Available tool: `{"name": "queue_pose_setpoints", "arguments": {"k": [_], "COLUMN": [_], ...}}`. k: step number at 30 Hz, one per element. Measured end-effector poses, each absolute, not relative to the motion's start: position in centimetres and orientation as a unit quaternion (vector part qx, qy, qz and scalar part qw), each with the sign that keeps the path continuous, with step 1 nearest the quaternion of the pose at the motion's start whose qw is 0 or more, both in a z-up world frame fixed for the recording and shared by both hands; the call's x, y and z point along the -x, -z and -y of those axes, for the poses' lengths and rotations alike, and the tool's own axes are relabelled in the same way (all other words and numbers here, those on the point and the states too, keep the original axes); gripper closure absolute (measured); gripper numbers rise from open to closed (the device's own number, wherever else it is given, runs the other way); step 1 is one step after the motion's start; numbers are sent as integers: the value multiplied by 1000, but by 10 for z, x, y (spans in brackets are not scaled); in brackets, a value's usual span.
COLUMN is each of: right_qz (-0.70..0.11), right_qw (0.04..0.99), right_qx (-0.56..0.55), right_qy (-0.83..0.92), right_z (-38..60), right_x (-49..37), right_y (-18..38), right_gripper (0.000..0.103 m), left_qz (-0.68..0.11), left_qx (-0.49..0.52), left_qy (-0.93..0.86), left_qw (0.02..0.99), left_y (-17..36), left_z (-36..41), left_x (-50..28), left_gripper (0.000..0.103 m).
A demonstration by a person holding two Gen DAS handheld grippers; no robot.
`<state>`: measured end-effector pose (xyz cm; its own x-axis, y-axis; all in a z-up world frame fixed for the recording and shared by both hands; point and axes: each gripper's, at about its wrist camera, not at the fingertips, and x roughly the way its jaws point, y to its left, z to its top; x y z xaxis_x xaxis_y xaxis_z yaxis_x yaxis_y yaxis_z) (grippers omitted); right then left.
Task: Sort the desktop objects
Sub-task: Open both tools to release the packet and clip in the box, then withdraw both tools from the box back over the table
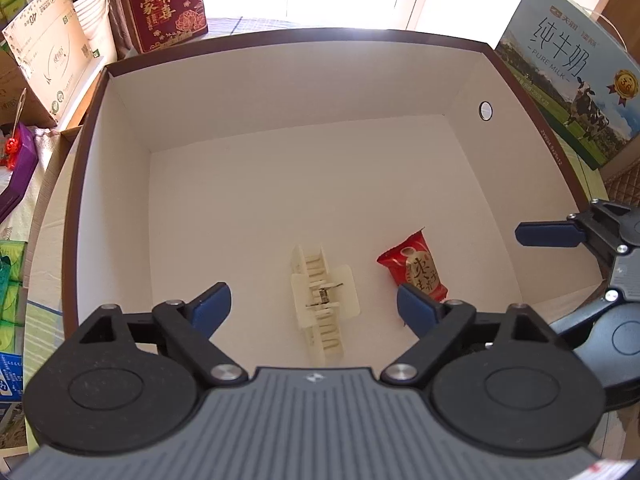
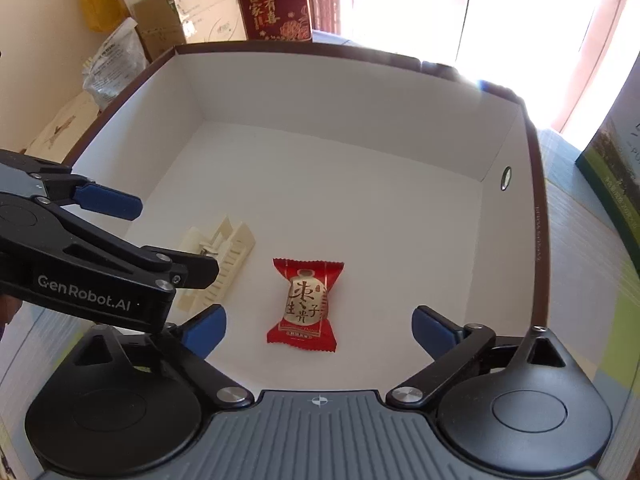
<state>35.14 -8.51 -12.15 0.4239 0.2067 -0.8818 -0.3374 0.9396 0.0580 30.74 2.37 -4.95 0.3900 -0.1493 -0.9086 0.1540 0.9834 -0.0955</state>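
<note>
One milk carton [image 1: 568, 92], left wrist view only

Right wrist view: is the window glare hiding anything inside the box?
Right wrist view: glare bleaches only the white cardboard box's far right rim; the red candy wrapper reads sharp. Left wrist view: window blown out, cream plastic hair clip clear, fisheye bends the box walls.

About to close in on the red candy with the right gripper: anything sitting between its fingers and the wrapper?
Nothing visible does. The right gripper is open, and the red candy lies between its fingers. The cream hair clip lies off to the left.
</note>
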Motion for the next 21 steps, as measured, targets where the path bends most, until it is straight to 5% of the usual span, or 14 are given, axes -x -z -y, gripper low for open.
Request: {"name": "queue_pose_setpoints", "arguments": {"k": [21], "right_qz": [-458], "right_qw": [875], "right_qx": [38], "right_qy": [-154], "right_z": [112], "right_x": [-275], "right_y": [63], "right_gripper": [2], "left_qz": [-503], "left_qx": [-8], "left_qy": [80], "left_qw": [860], "left_y": [1], "left_z": [-17], "left_x": [-263], "left_gripper": [10]}}
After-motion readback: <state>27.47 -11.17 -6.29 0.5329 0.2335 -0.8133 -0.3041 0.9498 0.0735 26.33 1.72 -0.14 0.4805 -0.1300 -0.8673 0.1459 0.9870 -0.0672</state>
